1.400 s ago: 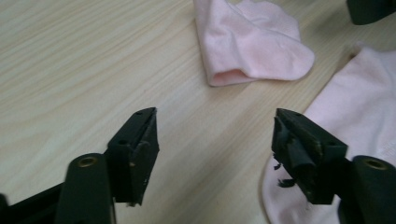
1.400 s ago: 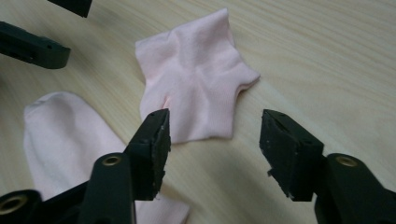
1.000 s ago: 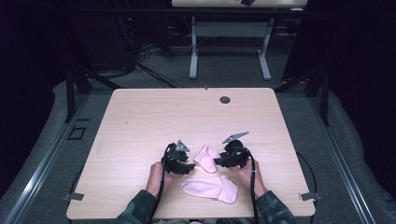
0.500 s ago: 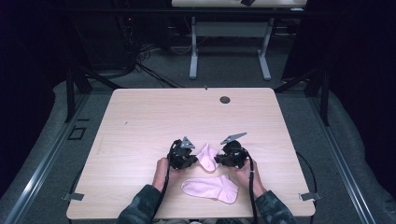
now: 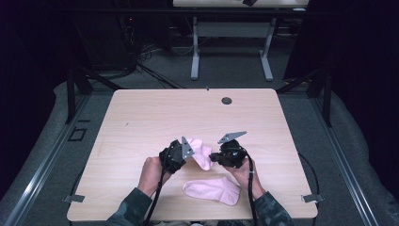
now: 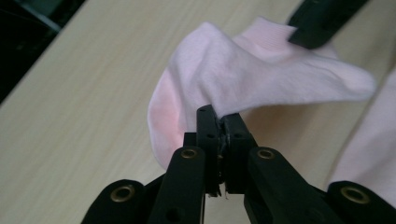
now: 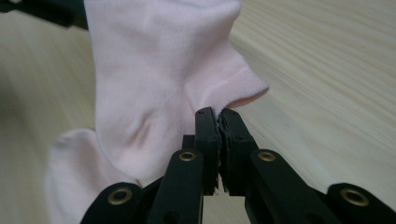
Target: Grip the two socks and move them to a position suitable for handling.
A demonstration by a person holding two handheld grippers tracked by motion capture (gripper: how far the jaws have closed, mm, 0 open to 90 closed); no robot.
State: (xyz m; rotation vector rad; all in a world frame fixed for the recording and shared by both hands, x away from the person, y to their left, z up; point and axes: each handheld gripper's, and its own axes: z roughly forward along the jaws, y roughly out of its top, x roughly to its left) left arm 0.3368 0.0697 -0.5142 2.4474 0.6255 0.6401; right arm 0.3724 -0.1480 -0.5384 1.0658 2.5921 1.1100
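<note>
1. Since a second ago, the pink sock (image 5: 202, 155) has come up off the desk (image 5: 141, 117). It was lying near the second sock (image 5: 214, 189) then; now it hangs between the two hand-held grippers, clear of the wood.
2. The second sock has stayed flat on the desk, near the front edge, just below the lifted one and apart from it in the high view.
3. This suggests the pairing step is under way: the lifted sock is likely being carried over to lie on its mate, which has not happened yet.
4. The left hand-held gripper (image 6: 219, 121) is clamped tight, its jaws closed with no visible gap, pinching a fold of the sock at what looks like the toe end.
5. The right hand-held gripper (image 7: 218, 116) is clenched the same way, its jaws pressed together on the sock just below the ribbed cuff.
6. In the left gripper view, the tip of the right hand-held gripper shows at the cuff, so the sock is stretched loosely between two holds.
7. In the right gripper view, part of the second sock shows at the lower left, under the hanging one.
</note>
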